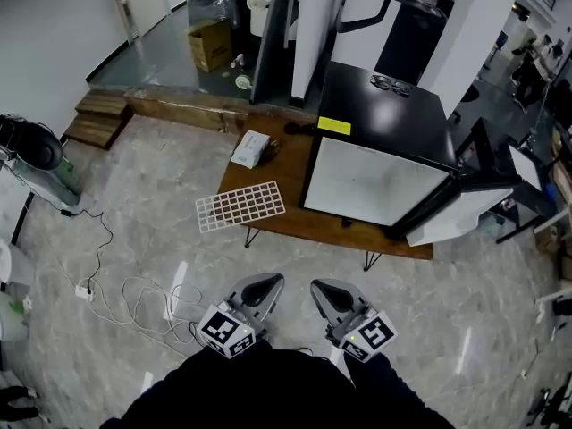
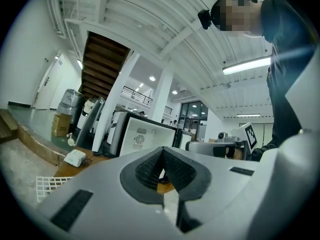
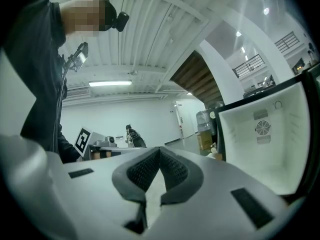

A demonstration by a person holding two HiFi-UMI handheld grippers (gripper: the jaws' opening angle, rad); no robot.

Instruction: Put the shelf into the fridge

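A white wire shelf (image 1: 239, 206) lies flat on the left end of a low wooden table (image 1: 284, 184); its corner (image 2: 47, 185) shows low in the left gripper view. The small black fridge (image 1: 386, 155) stands on the table with its door (image 1: 458, 206) swung open to the right, showing a white inside (image 3: 265, 136). Both grippers hang close to my body, well short of the table. My left gripper (image 1: 270, 281) is shut with nothing in it. My right gripper (image 1: 317, 288) is shut and empty too.
A white box (image 1: 251, 148) lies on the table behind the shelf. A white cable (image 1: 134, 298) and power strip trail over the marble floor at left. A cardboard box (image 1: 210, 45) stands far back. Wooden steps (image 1: 96, 114) sit at back left.
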